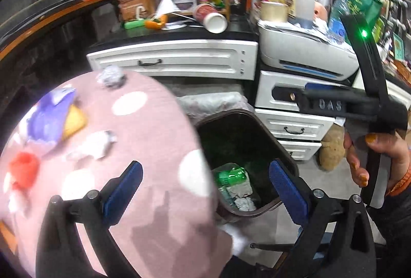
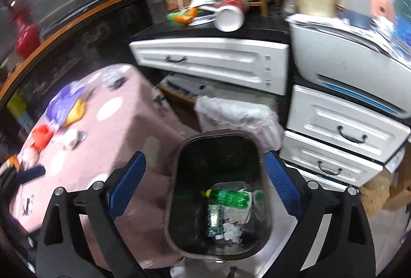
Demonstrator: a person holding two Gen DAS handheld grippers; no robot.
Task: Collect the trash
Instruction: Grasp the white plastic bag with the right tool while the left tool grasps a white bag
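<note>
We held both claws over the dark bin [image 2: 221, 198] in the lower middle of the frame. Our right gripper [image 2: 205, 190] was wide apart with nothing in it, and so was our left gripper [image 1: 205, 198]. A green bottle [image 2: 228, 198] and crumpled paper lay at the bottom of the bin, where trash belongs. More trash sat on the pink spotted table [image 1: 154, 129] at the left: a foil ball [image 1: 111, 76], a purple wrapper [image 1: 48, 116] and a red cup [image 1: 23, 170]. We thought those came next.
</note>
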